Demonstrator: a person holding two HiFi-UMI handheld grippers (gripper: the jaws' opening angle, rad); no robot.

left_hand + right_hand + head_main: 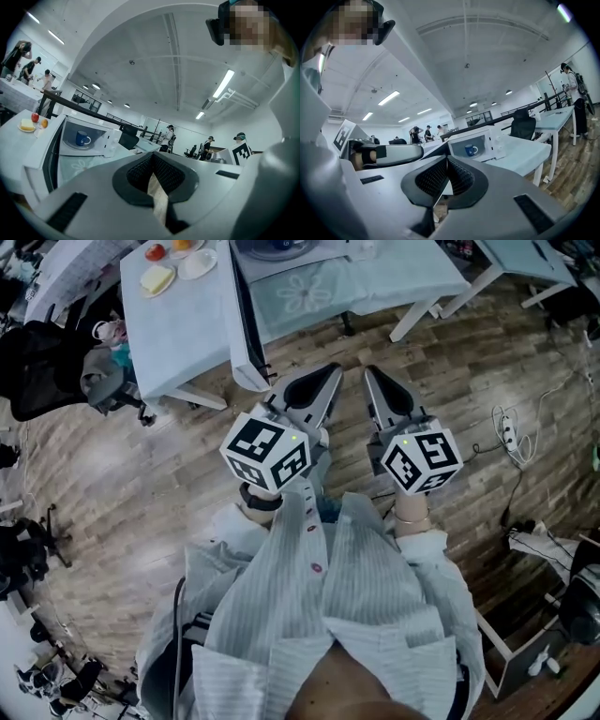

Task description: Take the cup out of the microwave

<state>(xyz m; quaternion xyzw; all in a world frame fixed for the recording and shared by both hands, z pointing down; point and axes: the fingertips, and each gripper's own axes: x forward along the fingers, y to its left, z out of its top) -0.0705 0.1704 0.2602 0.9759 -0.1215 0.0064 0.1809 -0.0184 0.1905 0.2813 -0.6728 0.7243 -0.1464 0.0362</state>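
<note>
Standing on the wooden floor (141, 474) short of the counter (403, 277), the person holds both claws out in front, pointing toward the microwave (91, 136). The microwave door (37, 154) hangs wide open, so judging from that, the opening step is done. The blue cup (83, 138) sits upright on the turntable inside the cavity, untouched and well apart from either claw.

The left claw (152, 158) has its jaws drawn together with nothing between them. The right claw (446, 159) is likewise closed and empty.

As far as the pictures show, the task proper has hardly begun. What is left appears to be:

- closing the gap to the counter
- parting the jaws of one claw
- reaching into the cavity and gripping the cup, probably by its body or handle
- drawing the cup out past the door and setting it down
</note>
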